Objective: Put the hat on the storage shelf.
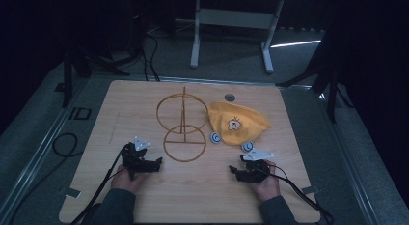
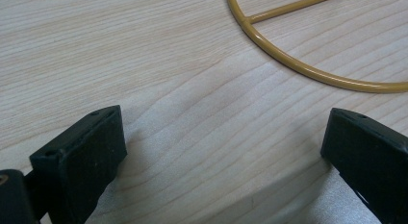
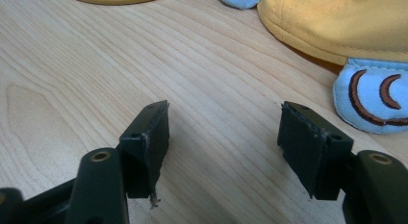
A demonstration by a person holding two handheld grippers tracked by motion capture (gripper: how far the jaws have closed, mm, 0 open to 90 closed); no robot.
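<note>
A yellow cloth hat [image 1: 237,122] with a small cartoon patch lies right of the table's centre, two light-blue ear flaps [image 1: 247,147] at its near edge. A gold wire stand [image 1: 183,128] made of two rings and an upright post sits to the hat's left. My left gripper [image 1: 157,163] rests on the table just left of the stand's flat ring [image 2: 308,70], jaws open and empty. My right gripper [image 1: 233,171] lies near the hat's blue flap [image 3: 373,99], open, nothing between its fingers.
The wooden table [image 1: 202,196] has a round hole [image 1: 229,97] at its far edge. Black cables [image 1: 65,144] trail off the left side, and a white desk frame [image 1: 231,22] stands on the floor beyond.
</note>
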